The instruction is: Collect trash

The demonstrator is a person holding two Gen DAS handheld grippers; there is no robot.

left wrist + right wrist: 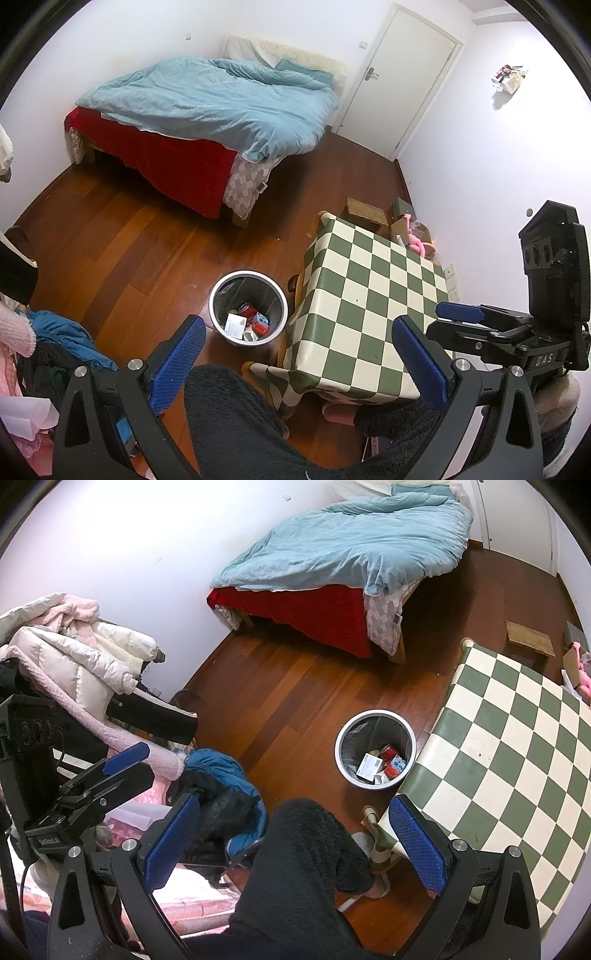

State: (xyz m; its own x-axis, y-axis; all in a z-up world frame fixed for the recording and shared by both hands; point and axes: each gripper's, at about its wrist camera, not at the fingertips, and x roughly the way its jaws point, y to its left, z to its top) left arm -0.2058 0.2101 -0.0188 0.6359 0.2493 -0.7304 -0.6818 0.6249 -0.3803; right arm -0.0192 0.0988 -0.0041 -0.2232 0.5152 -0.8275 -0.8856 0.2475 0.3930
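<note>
Both grippers hang empty, left gripper [299,354] and right gripper [295,838] with jaws apart above the knees, because the trash [246,320] already sits inside the bin [218,291] just beside the checkered table [369,295].

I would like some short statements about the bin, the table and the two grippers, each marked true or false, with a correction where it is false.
1. The trash bin stands on the wooden floor beside the checkered table. True.
2. The bin is empty. False: it holds several items, among them a white box and red packaging.
3. The left gripper is shut on a piece of trash. False: its jaws stand wide apart and hold nothing.
4. The right gripper is open and holds nothing. True.
5. The bed has a blue duvet on it. True.
</note>
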